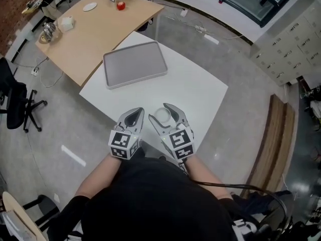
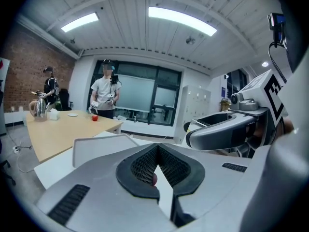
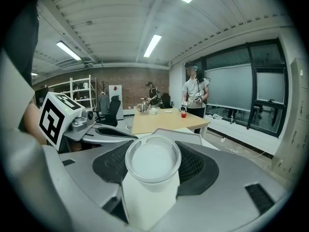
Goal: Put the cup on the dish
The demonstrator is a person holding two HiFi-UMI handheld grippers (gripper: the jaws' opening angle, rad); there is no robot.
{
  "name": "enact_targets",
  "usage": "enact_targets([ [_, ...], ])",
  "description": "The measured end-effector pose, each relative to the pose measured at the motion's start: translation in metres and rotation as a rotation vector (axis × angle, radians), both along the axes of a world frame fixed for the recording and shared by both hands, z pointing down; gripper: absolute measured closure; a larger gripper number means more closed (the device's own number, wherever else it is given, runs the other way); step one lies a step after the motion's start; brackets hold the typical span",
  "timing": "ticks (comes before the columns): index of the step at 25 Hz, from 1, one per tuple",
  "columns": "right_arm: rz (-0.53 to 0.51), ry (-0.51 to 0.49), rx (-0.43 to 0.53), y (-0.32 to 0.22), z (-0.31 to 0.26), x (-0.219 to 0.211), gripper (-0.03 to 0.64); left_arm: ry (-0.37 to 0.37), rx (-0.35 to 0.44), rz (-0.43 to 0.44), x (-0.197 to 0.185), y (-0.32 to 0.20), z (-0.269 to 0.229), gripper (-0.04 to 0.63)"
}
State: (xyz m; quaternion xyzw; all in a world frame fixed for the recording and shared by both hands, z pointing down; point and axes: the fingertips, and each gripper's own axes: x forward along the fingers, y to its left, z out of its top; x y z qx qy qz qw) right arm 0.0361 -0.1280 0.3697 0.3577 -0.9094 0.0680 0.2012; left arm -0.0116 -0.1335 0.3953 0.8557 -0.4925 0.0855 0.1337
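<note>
A white cup (image 1: 162,116) sits between the jaws of my right gripper (image 1: 161,113), which is shut on it just above the near part of the white table (image 1: 200,92). In the right gripper view the cup (image 3: 150,170) stands upright with its round rim towards the camera, black pads (image 3: 200,170) on both sides. The dish is a grey rectangular tray (image 1: 134,64) further back on the table, empty; it also shows as the tray (image 2: 99,146) in the left gripper view. My left gripper (image 1: 136,113) hovers just left of the right one, shut, with nothing held (image 2: 155,153).
A wooden table (image 1: 95,29) behind carries a red apple (image 1: 121,5), a small plate (image 1: 90,6), a kettle (image 1: 48,31) and a tissue box (image 1: 66,22). A person (image 2: 105,94) stands at its far side. An office chair (image 1: 15,104) is left, a wooden bench (image 1: 276,144) right.
</note>
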Motion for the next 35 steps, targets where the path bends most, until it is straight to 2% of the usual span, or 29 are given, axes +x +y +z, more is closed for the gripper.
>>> enact_targets([
  [7, 0.037, 0.009, -0.008, -0.052, 0.004, -0.03, 0.362, 0.014, 0.009, 0.043, -0.028, -0.057, 0.002, 0.597],
  [17, 0.075, 0.016, -0.02, -0.105, 0.011, -0.071, 0.362, 0.028, -0.004, 0.088, -0.064, -0.11, 0.012, 0.597],
  [26, 0.12, 0.022, -0.027, -0.124, 0.016, -0.095, 0.362, 0.044, -0.016, 0.116, -0.09, -0.128, 0.021, 0.595],
  [35, 0.132, 0.034, -0.03, -0.13, 0.019, -0.105, 0.362, 0.065, -0.017, 0.097, -0.105, -0.131, 0.026, 0.595],
])
